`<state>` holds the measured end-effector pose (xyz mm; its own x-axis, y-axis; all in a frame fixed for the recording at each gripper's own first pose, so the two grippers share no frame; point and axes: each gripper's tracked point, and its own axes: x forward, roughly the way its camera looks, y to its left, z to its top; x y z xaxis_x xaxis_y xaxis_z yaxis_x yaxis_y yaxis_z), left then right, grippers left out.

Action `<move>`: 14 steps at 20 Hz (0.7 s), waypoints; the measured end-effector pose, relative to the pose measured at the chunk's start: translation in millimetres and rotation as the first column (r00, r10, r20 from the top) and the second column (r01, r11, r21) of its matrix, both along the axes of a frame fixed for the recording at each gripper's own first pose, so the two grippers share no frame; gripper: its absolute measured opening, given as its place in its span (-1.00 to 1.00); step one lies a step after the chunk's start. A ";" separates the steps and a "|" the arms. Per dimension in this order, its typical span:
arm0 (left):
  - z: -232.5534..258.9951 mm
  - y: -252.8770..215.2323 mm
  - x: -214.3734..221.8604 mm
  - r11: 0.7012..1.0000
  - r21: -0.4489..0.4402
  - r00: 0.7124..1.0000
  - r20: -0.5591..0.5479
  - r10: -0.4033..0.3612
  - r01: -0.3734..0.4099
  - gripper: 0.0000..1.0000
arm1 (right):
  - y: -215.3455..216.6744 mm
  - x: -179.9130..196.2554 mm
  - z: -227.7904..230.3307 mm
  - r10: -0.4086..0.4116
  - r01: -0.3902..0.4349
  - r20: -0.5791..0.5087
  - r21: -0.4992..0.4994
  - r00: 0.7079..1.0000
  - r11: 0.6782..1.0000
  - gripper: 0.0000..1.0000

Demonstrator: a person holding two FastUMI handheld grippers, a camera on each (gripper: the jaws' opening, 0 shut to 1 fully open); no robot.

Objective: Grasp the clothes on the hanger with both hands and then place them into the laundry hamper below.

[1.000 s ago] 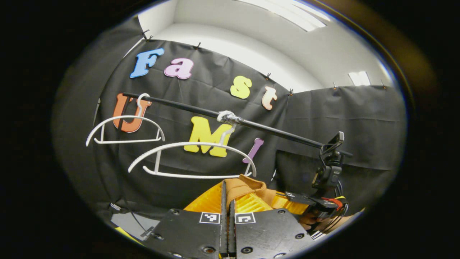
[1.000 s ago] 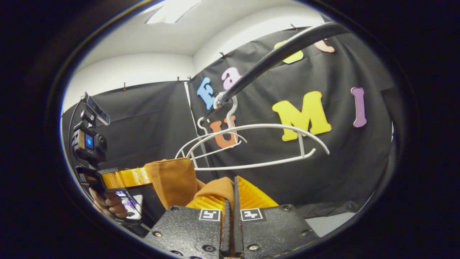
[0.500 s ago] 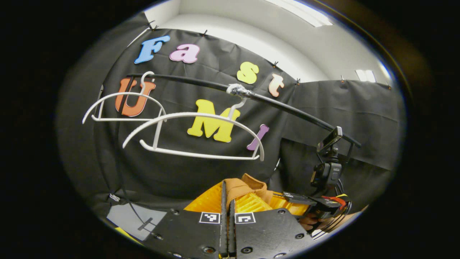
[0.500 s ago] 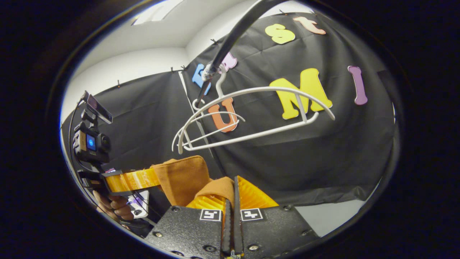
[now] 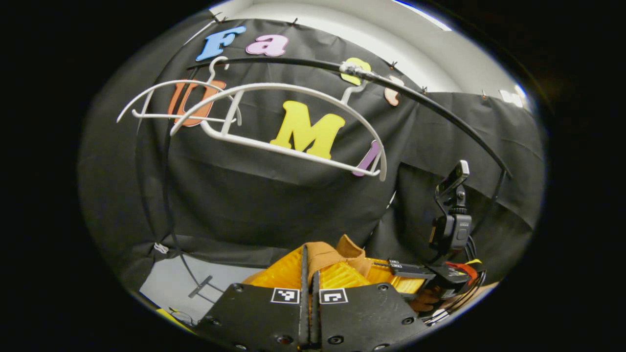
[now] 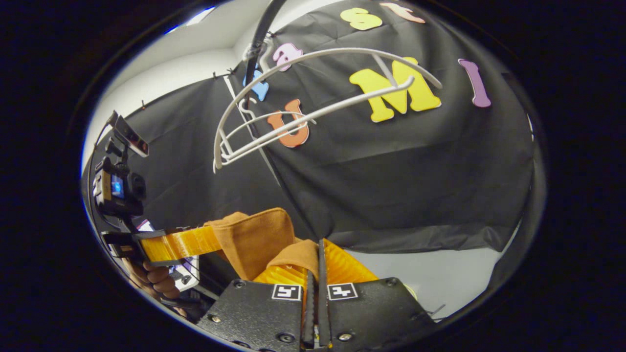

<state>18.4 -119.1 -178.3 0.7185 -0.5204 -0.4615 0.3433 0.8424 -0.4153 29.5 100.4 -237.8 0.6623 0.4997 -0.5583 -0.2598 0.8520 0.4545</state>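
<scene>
Two tongs grip one orange garment: the left tongs and the right tongs are each clenched on a bunched fold. Cloth runs roughly sideways between them, though its full length is hidden. Overhead, well apart, two bare white hangers hang tilted from a black rail. Grey floor lies below.

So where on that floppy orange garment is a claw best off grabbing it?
At its top edge, coming from the side, one claw per end. The orange garment is soft and sags, so the left claw and right claw each pinch a fold of the upper hem, spreading it between them.
</scene>
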 end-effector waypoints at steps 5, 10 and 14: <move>-38.3 5.4 -8.3 0.998 0.055 0.997 -0.072 0.010 -0.006 -0.98 | -4.4 -9.5 -41.3 -0.005 0.001 -0.065 -0.058 0.998 0.998 -0.86; -82.8 5.9 -27.0 0.996 0.090 0.985 -0.171 0.017 -0.002 -0.99 | -12.0 -17.8 -85.6 -0.017 -0.002 -0.145 -0.125 0.989 0.992 -0.87; -121.2 -1.2 -37.9 0.992 0.127 0.967 -0.253 0.026 0.006 -0.98 | -17.2 -26.2 -119.6 -0.031 -0.007 -0.214 -0.174 0.976 0.985 -0.86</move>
<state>-19.5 -120.4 -299.5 0.5744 -0.4401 -0.6902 0.2319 0.8961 -0.3784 3.3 83.2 -357.4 0.5229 0.3759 -0.7650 -0.1613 0.9249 0.3442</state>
